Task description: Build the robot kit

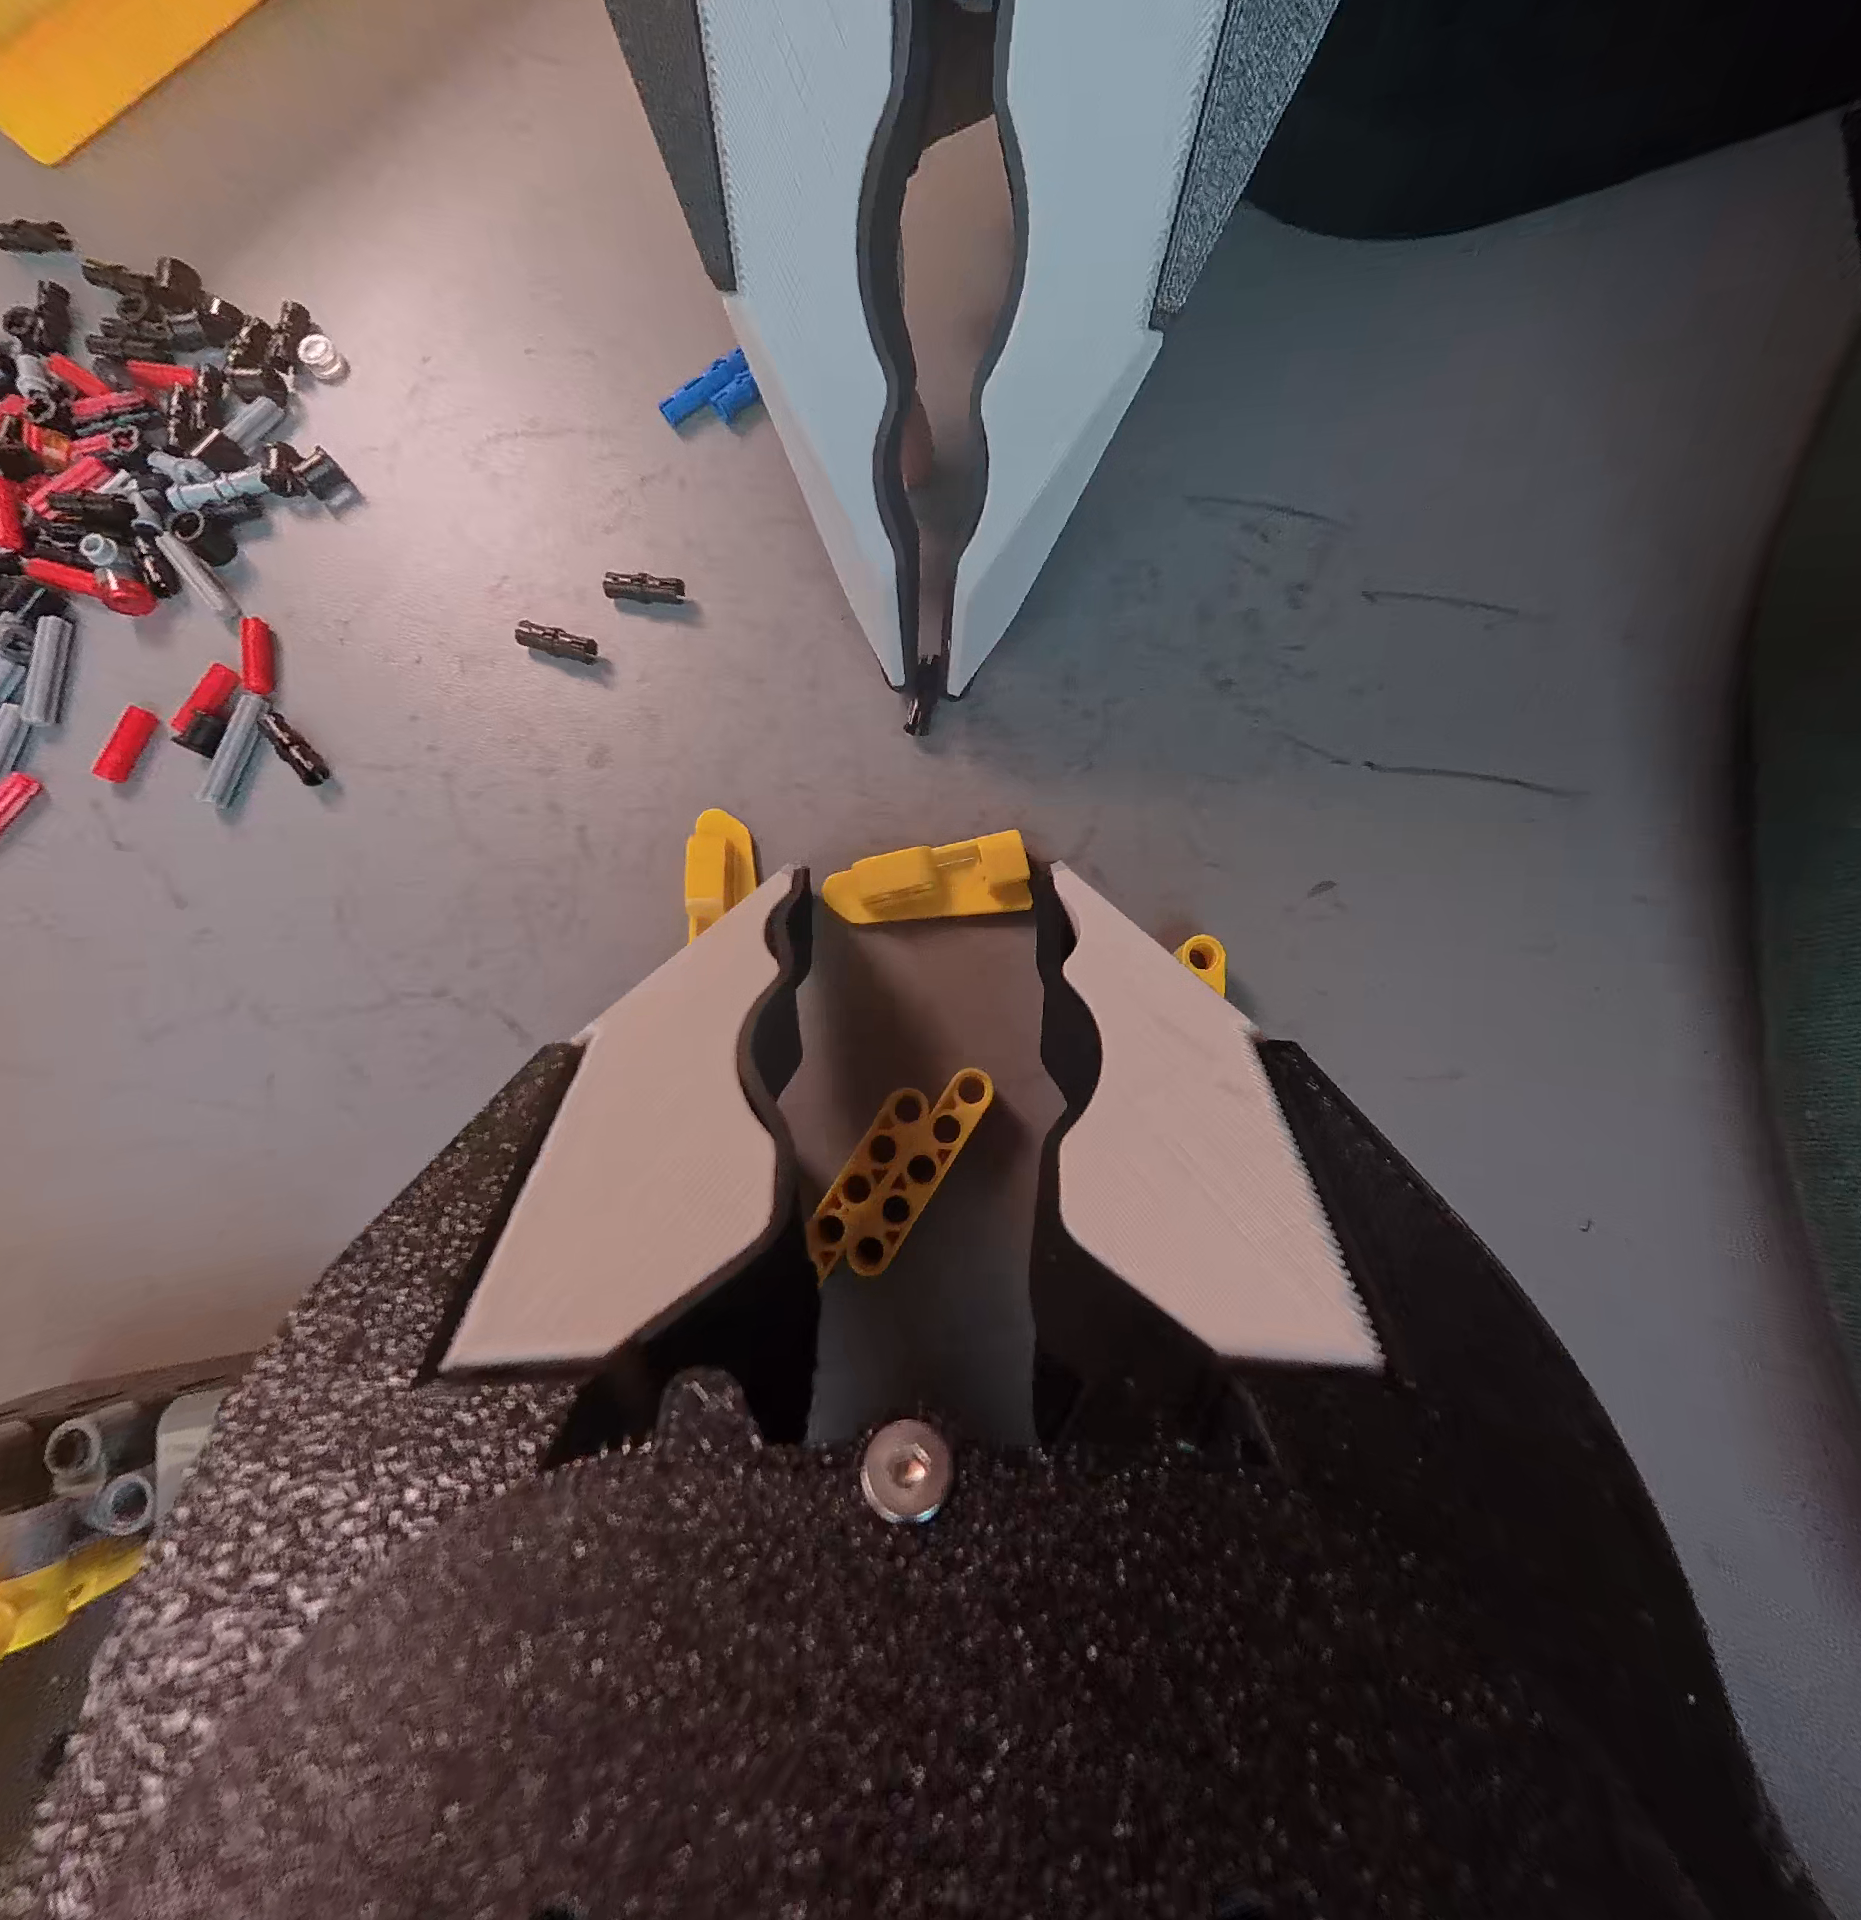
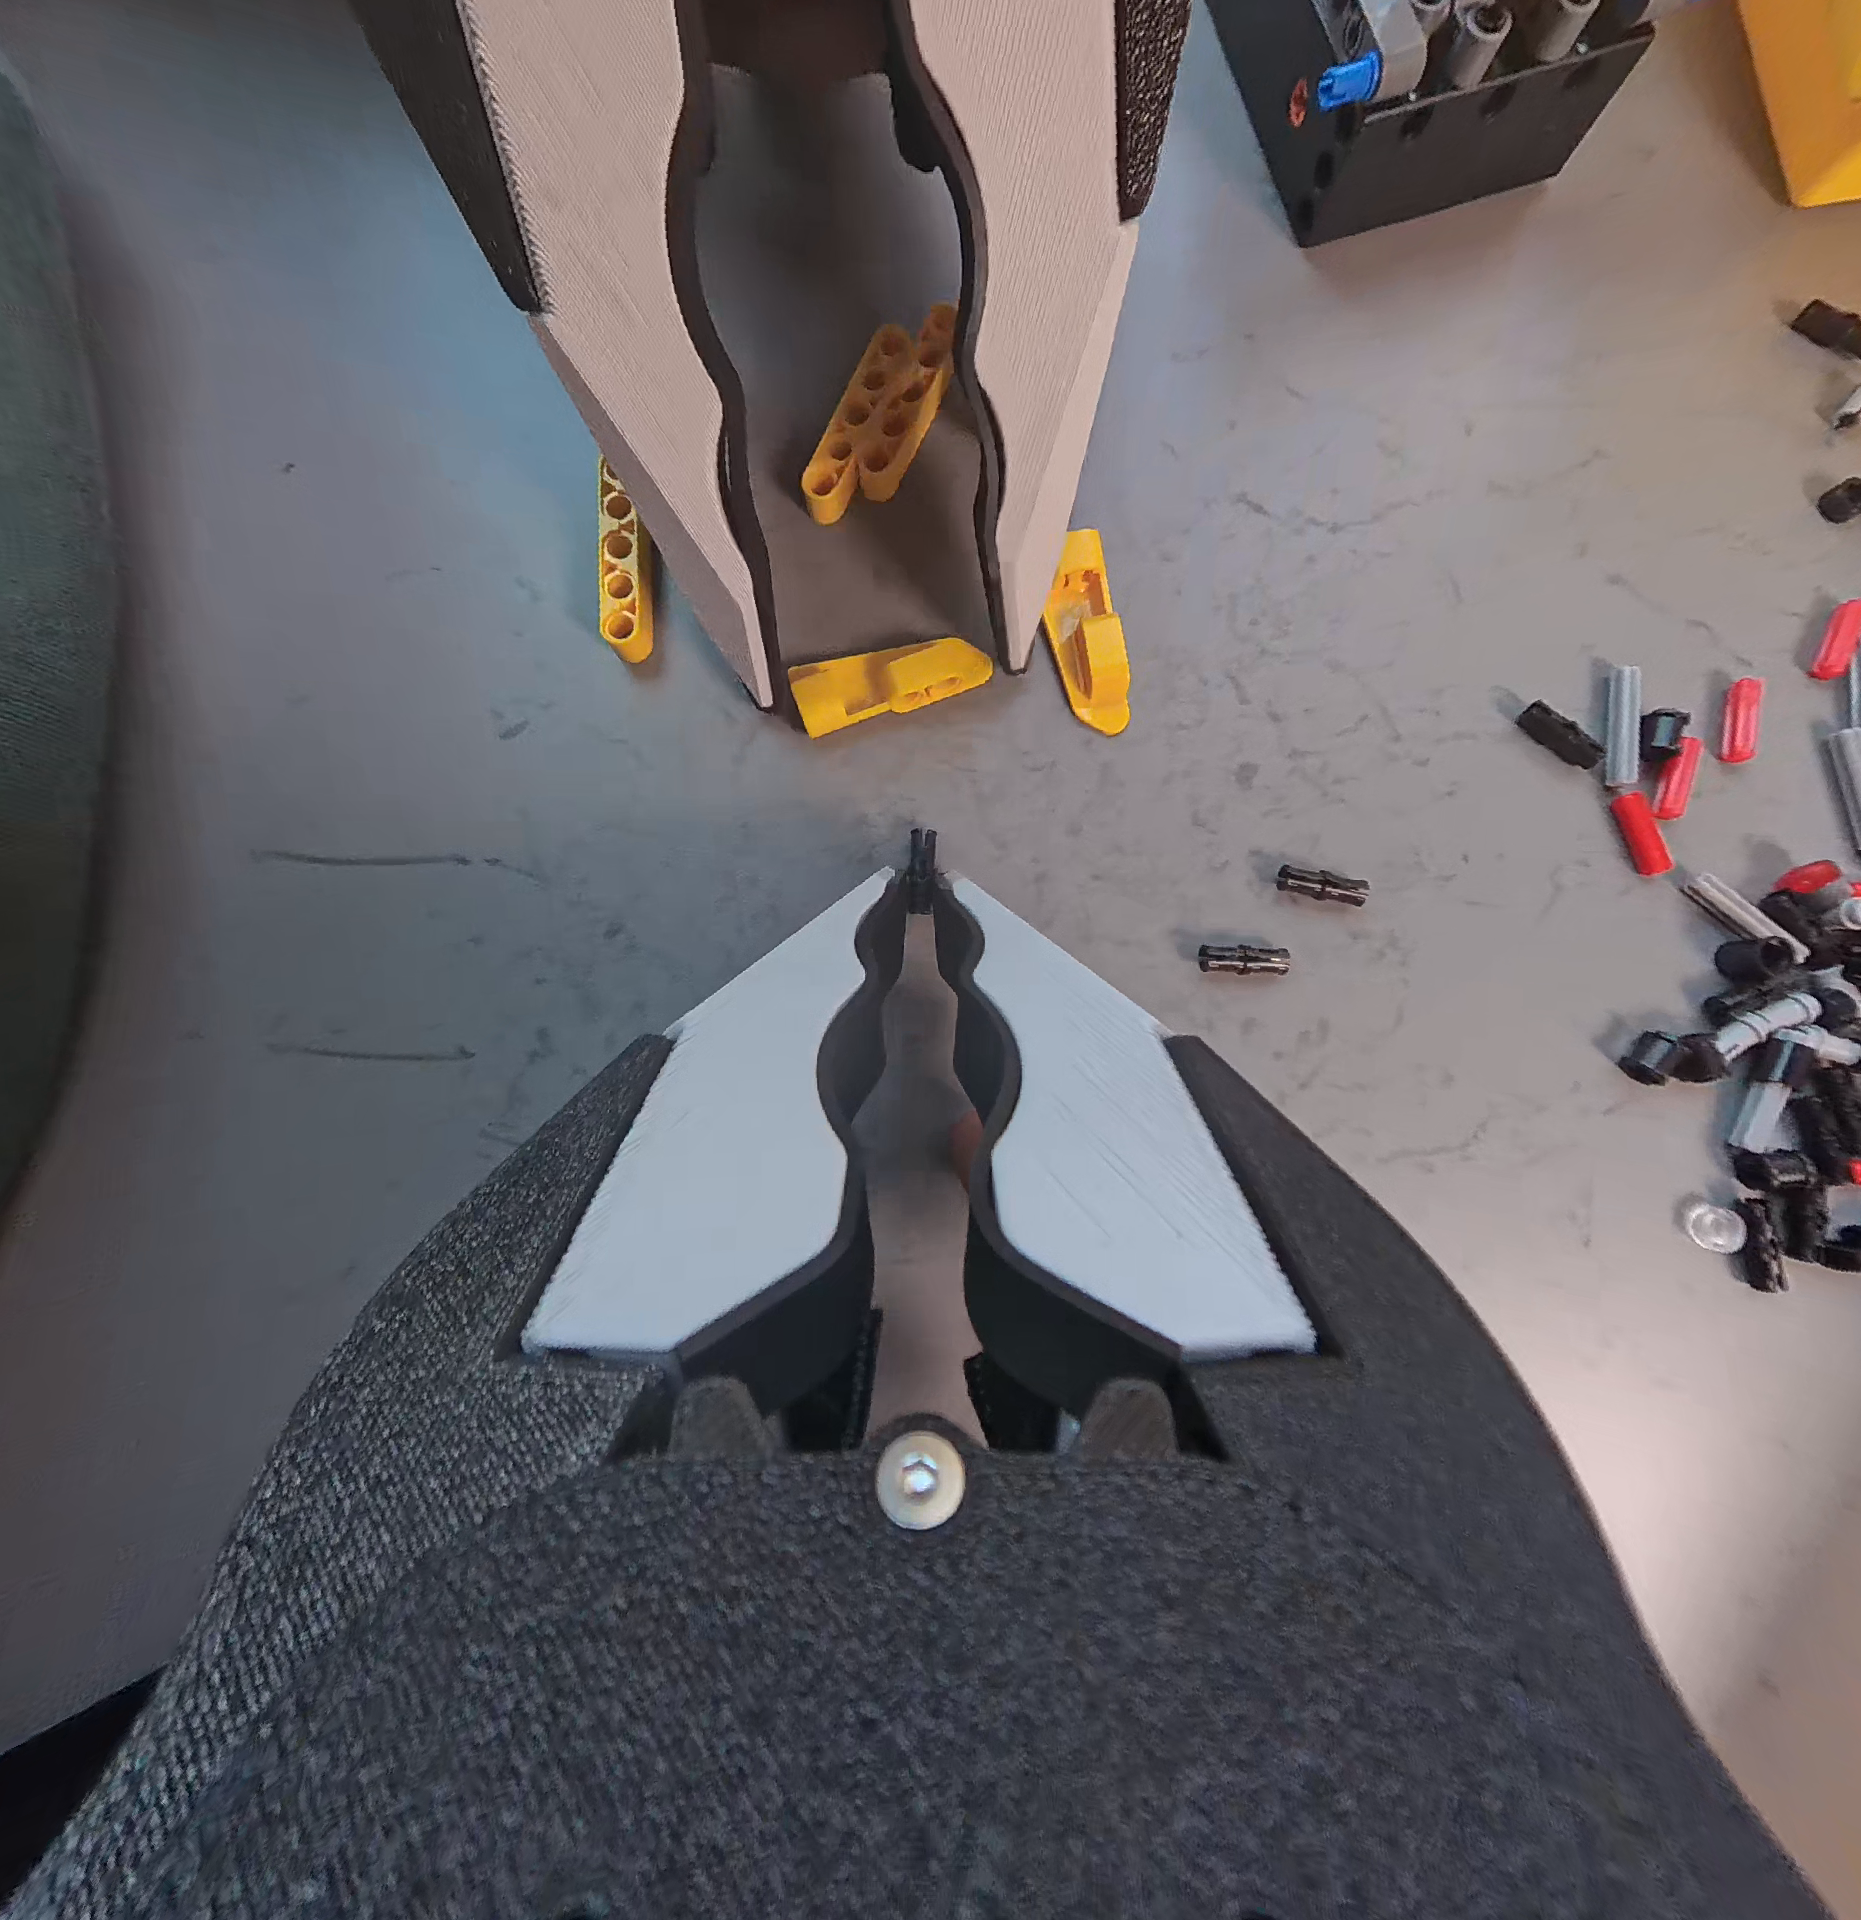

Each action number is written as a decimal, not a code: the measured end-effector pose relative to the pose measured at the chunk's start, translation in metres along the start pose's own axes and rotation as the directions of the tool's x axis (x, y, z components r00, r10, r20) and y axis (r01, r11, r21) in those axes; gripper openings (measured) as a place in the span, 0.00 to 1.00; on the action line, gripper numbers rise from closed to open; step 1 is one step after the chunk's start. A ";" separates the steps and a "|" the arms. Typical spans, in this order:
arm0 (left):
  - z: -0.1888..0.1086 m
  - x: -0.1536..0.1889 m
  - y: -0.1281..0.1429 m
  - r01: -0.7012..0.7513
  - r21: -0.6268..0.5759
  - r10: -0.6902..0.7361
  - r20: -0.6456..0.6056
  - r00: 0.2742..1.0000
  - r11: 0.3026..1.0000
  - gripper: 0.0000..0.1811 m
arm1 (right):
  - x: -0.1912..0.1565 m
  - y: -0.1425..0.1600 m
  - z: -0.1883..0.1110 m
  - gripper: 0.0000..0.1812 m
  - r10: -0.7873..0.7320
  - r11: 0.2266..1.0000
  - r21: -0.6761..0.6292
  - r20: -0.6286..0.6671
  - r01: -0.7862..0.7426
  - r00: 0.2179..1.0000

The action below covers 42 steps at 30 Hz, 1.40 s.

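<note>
My left gripper (image 1: 926,902) is set on the grey table, its fingertips against the two ends of a flat yellow piece (image 1: 931,883) that lies crosswise between them. It also shows in the right wrist view (image 2: 890,675). Two yellow holed beams (image 1: 895,1174) lie under it, between the fingers. My right gripper (image 2: 921,881) is shut on a small black pin (image 2: 921,854) that sticks out past its tips. It points at the yellow piece (image 2: 884,688) from a short way off, tip low over the table. It faces me in the left wrist view (image 1: 921,686).
Another yellow piece (image 2: 1087,634) and a yellow holed beam (image 2: 625,561) lie beside the left fingers. Two loose black pins (image 2: 1321,883) (image 2: 1243,958) lie nearby. A pile of red, grey and black pins (image 1: 105,499) and blue pins (image 1: 713,390) lie further out. A black box of parts (image 2: 1425,125) stands at the back. The left gripper's tips are roughly 4 centimetres from the right gripper's.
</note>
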<state>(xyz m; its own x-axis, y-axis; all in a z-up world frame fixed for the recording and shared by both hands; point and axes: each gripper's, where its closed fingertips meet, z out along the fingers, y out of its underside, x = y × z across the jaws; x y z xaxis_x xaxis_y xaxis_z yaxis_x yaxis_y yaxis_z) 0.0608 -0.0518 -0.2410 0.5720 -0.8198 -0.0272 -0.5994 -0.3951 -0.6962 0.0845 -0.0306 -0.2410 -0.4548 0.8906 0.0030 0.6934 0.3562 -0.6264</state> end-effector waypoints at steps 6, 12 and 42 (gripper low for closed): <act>0.001 0.003 -0.001 0.030 -0.007 -0.030 -0.009 1.000 1.000 0.21 | 0.000 0.000 0.001 0.03 0.003 1.000 -0.006 0.003 -0.003 1.000; 0.001 0.008 -0.001 -0.025 0.039 0.028 -0.069 0.997 0.999 0.21 | -0.001 -0.008 0.006 0.02 -0.033 0.999 0.020 0.028 0.032 0.999; -0.006 0.020 -0.008 -0.032 0.070 0.042 -0.151 0.988 0.997 0.21 | -0.010 -0.012 0.009 0.02 -0.061 0.998 0.014 0.039 0.061 0.997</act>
<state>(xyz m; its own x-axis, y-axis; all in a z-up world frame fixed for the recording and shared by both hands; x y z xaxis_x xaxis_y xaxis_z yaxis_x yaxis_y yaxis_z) 0.0735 -0.0681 -0.2318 0.4548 -0.8891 0.0522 -0.5767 -0.3387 -0.7434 0.0762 -0.0457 -0.2404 -0.5180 0.8553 0.0108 0.6563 0.4055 -0.6362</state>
